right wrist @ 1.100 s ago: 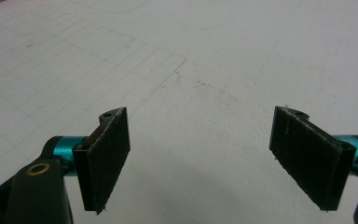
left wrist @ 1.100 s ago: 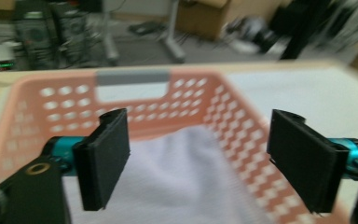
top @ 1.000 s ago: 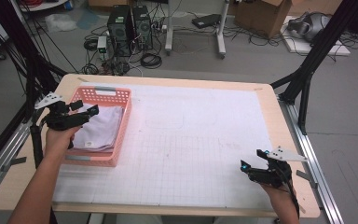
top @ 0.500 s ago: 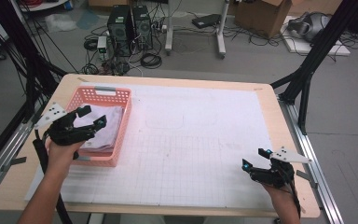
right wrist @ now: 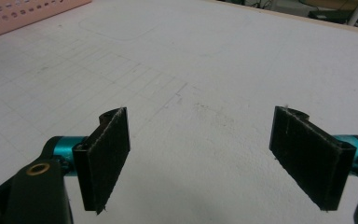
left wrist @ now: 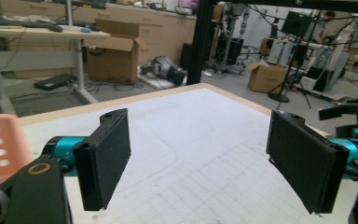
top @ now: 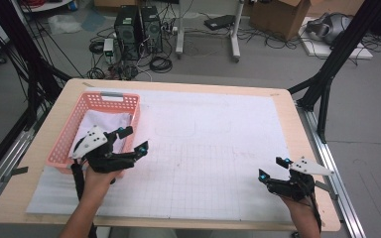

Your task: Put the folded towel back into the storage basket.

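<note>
Left gripper jaws wide apart, nothing held, at near right corner of pink basket. White cloth lies inside basket, behind gripper. Right gripper gaping, empty, low over white surface, well apart. Step: cloth pickup likely. Next: turn left gripper into basket, pinch cloth edge.

no readable text, labels or numbers
</note>
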`<state>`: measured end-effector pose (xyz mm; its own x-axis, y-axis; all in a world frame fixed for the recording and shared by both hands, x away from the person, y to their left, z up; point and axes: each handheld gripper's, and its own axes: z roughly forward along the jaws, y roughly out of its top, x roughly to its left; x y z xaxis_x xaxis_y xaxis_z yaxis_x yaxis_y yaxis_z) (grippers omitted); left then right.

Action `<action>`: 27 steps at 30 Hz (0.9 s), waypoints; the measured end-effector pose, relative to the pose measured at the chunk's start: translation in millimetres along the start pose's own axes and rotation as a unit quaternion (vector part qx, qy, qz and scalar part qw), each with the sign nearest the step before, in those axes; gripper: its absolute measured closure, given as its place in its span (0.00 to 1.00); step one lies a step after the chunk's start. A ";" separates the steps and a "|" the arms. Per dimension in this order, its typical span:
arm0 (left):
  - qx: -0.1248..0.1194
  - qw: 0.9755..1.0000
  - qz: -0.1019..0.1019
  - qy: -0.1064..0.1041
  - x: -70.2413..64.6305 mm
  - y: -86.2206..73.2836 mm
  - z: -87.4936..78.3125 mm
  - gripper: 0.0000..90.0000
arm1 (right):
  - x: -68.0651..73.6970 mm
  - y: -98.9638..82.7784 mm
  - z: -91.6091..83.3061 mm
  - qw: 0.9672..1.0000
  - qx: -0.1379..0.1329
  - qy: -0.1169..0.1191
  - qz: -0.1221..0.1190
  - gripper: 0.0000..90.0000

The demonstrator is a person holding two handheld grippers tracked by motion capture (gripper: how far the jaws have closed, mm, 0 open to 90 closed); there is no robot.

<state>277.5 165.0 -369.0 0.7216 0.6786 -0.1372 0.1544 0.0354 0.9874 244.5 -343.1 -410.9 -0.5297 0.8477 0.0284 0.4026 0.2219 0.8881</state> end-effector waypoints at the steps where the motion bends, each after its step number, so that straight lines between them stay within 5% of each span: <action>1: 0.002 1.000 0.001 -0.003 -2.6 -2.4 2.6 0.25 | 0.3 -0.1 0.0 1.000 0.001 0.001 0.000 0.21; 14: 0.044 0.998 0.014 -0.050 -34.4 -28.5 27.9 0.25 | 2.3 -1.7 -1.4 1.000 0.001 -0.003 -0.001 0.21; 27: 0.062 0.996 0.017 -0.057 -41.2 -40.4 38.8 0.25 | 0.5 -2.8 -0.6 1.000 0.004 -0.004 0.004 0.21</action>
<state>267.7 107.2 -406.3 0.7987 0.5900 -0.1180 0.2050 -0.0825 0.9753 242.6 -343.6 -413.1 -0.5196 0.8538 0.0322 0.4132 0.2181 0.8841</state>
